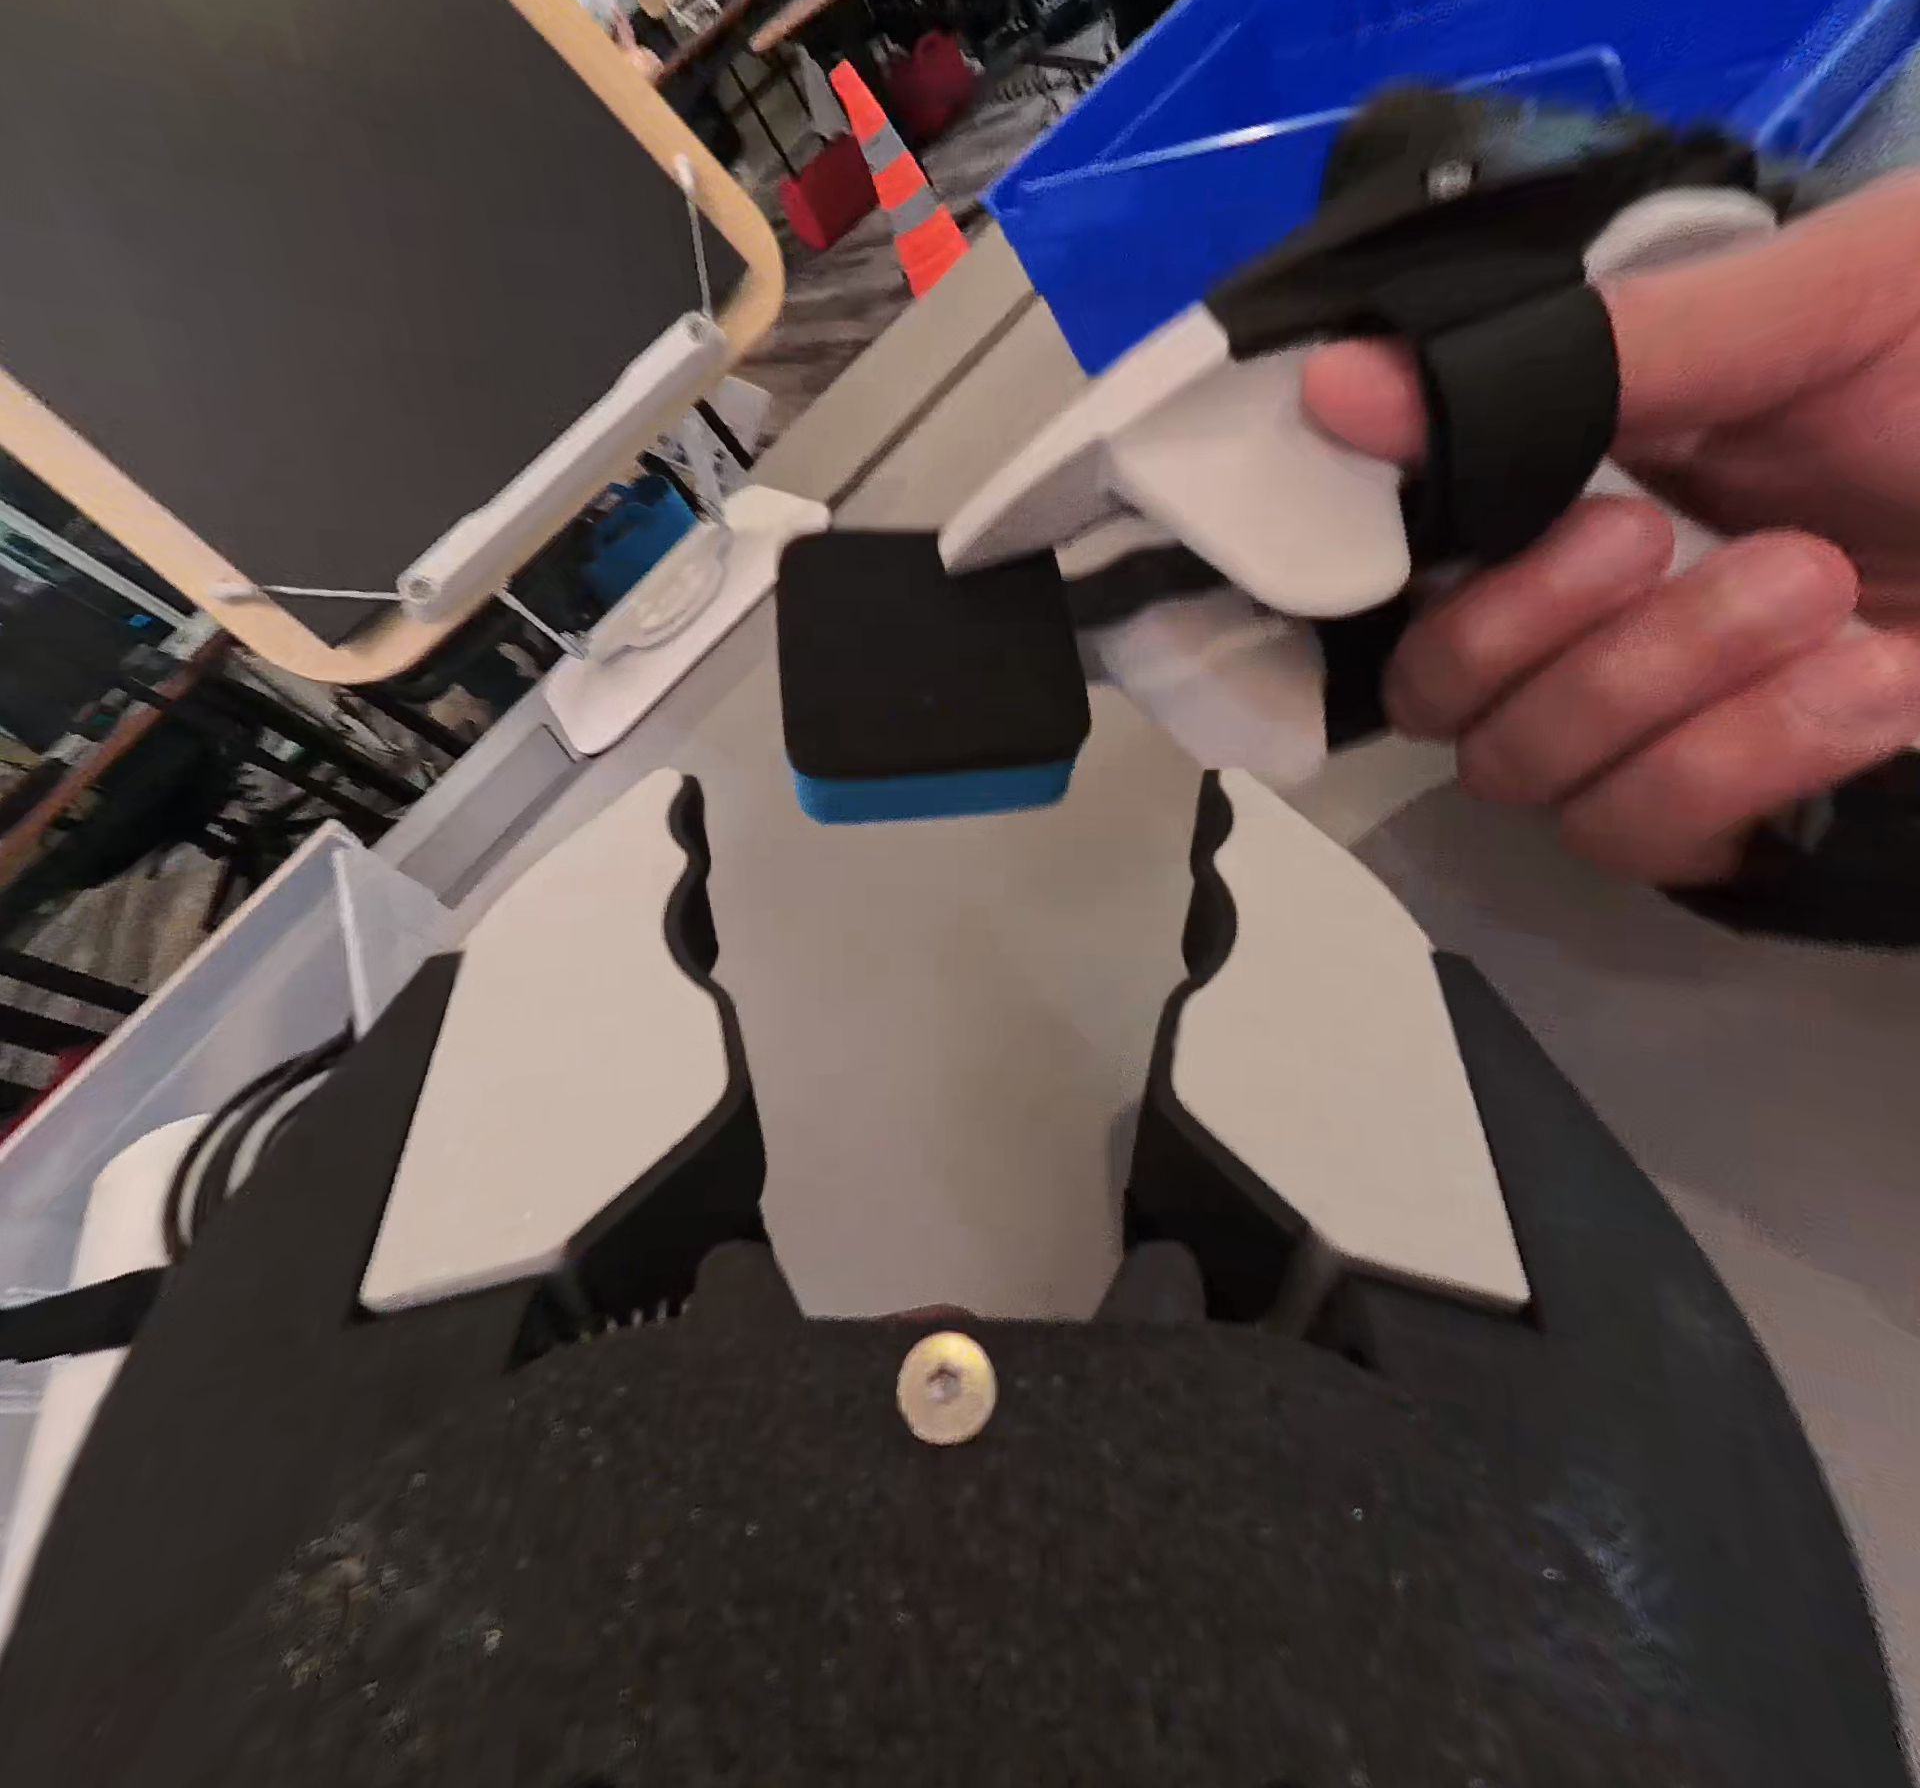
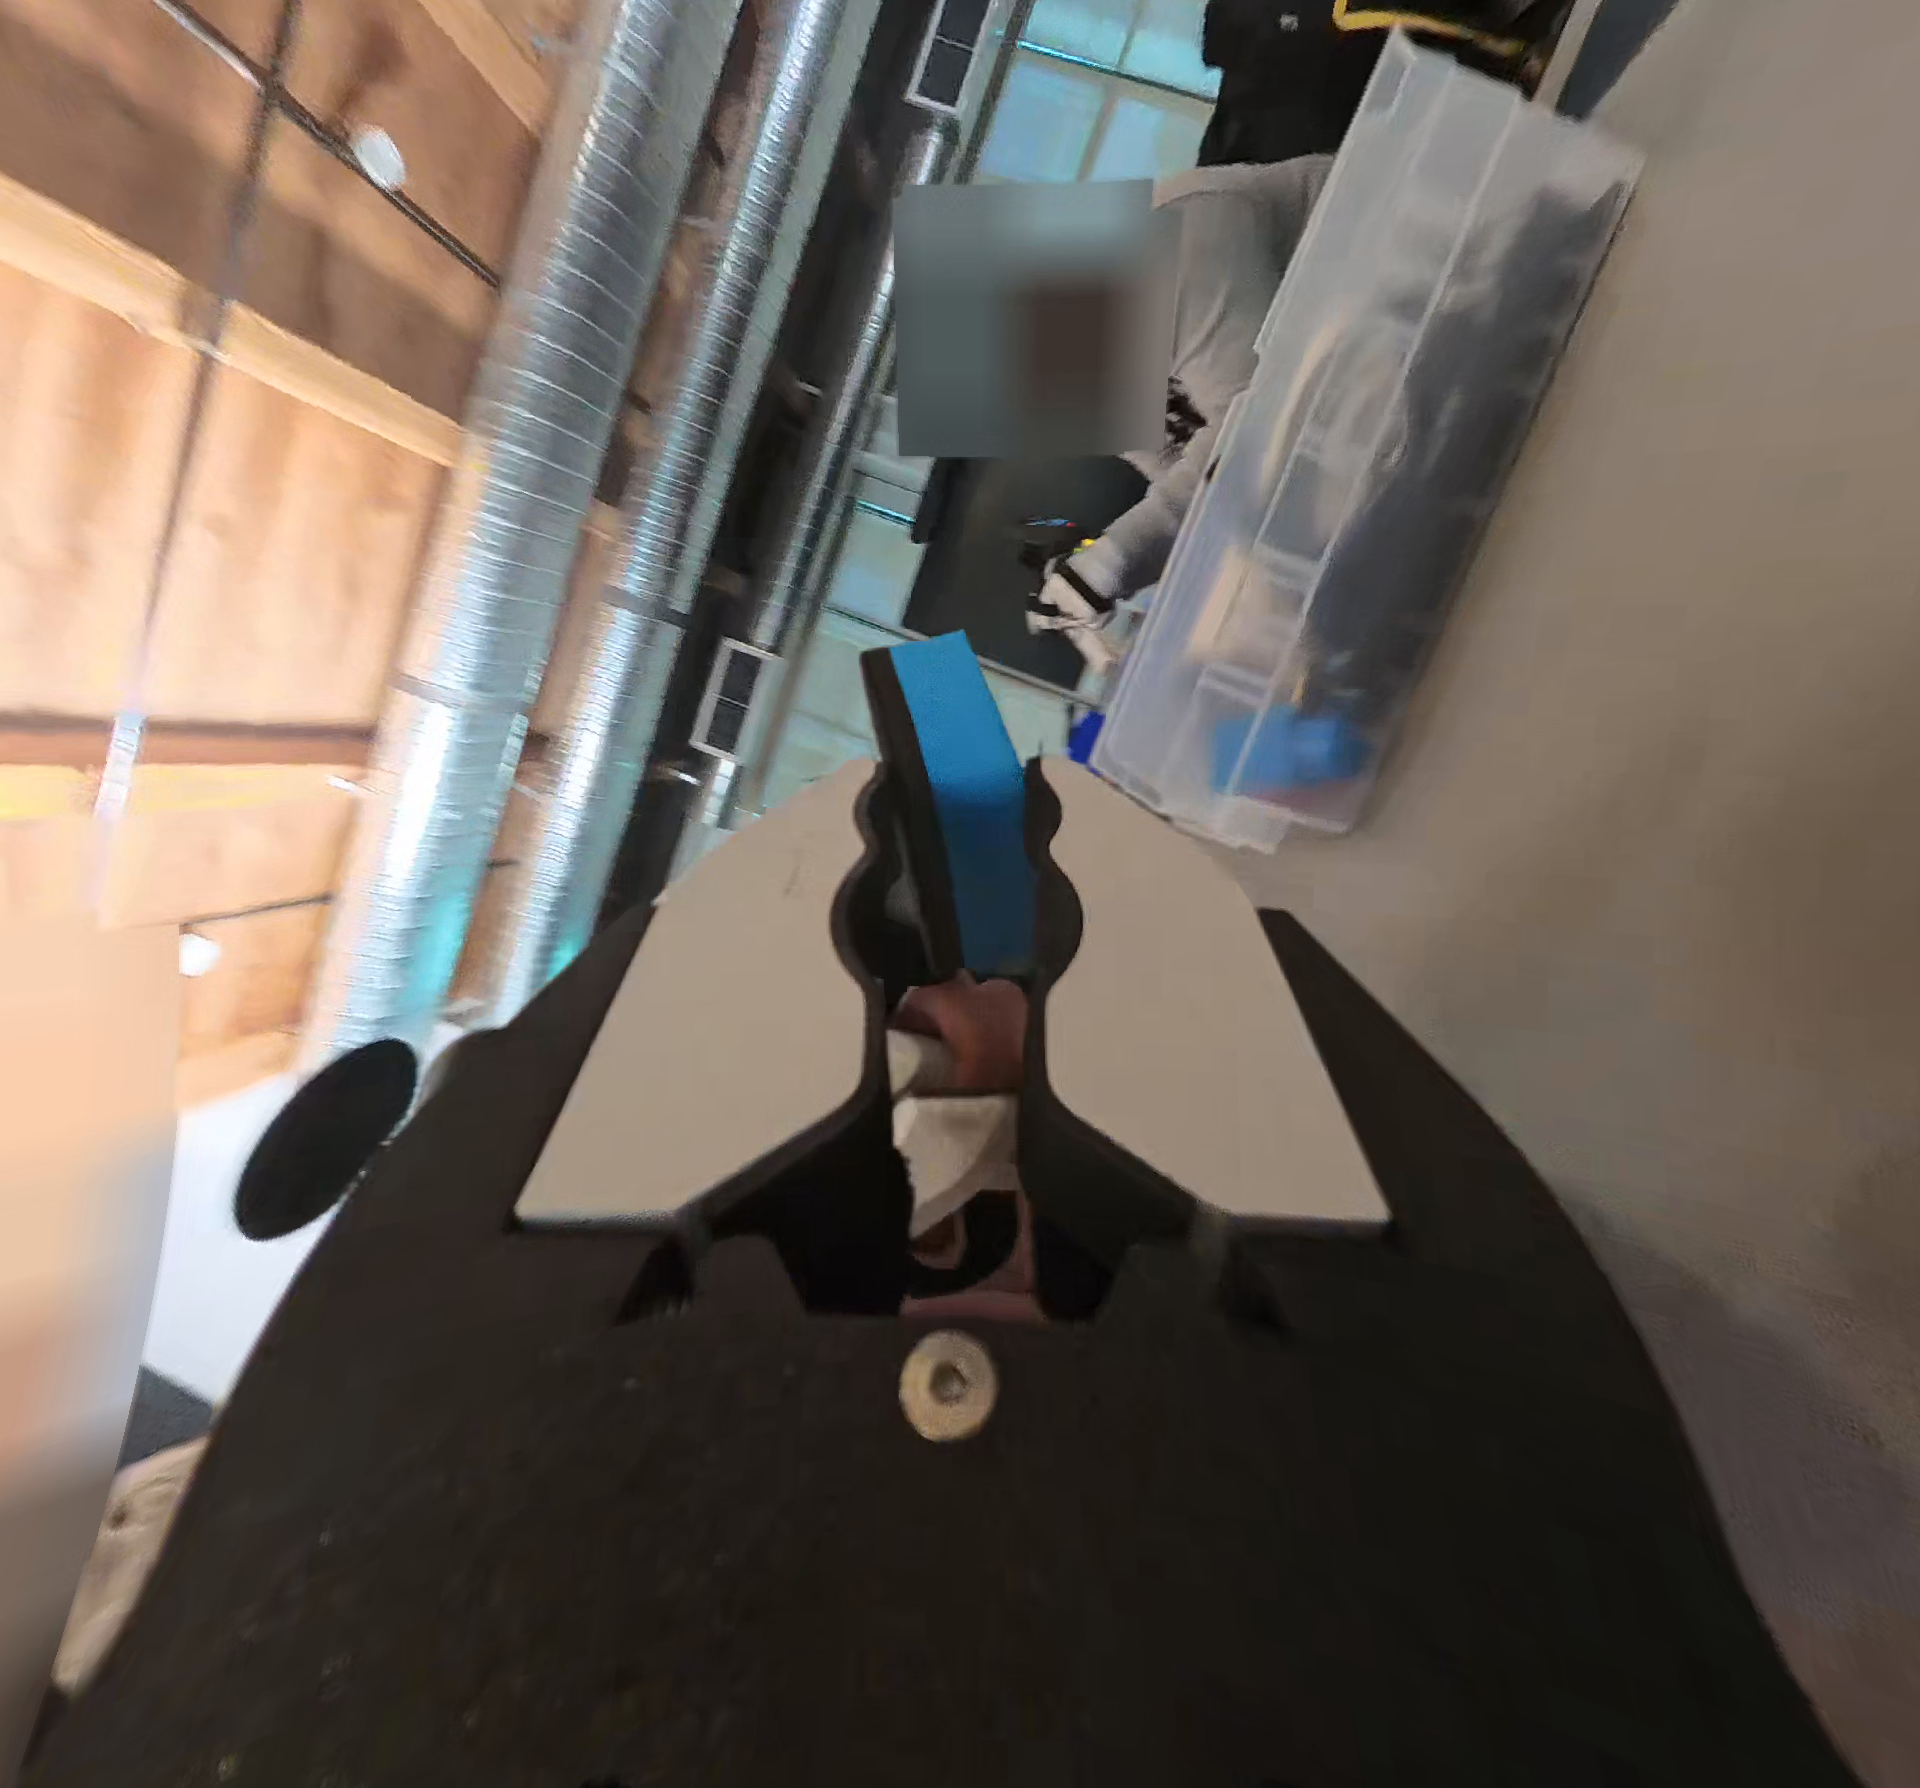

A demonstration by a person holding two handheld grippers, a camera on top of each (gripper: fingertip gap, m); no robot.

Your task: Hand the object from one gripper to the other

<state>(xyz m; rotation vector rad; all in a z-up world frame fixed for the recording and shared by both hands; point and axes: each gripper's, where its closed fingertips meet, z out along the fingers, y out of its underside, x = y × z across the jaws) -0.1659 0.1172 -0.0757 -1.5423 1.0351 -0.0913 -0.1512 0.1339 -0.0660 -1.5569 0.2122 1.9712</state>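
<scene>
We hold a square foam pad, black on one face and blue on the other (image 1: 928, 673), in the right gripper (image 1: 1013, 559); its two white fingers are pressed together on one corner of the pad, and the rest of the pad sticks out past the fingertips. In the right wrist view the same pad (image 2: 961, 803) stands on edge between the closed fingers, black layer to the left, blue layer to the right.

Our left gripper (image 1: 951, 803) has its white fingers spread wide apart with nothing between them. The pad hangs in the air just ahead of those fingertips, in line with the gap and not touching either finger. A person's hand (image 1: 1683, 533) grips the right gripper's black handle, off to the right of the left gripper.

Below both grippers lies a grey tabletop (image 1: 1621, 1063). Beyond the right gripper sits a large blue plastic bin (image 1: 1455, 24). Left of the left gripper stands a clear plastic tub (image 1: 260, 990).
</scene>
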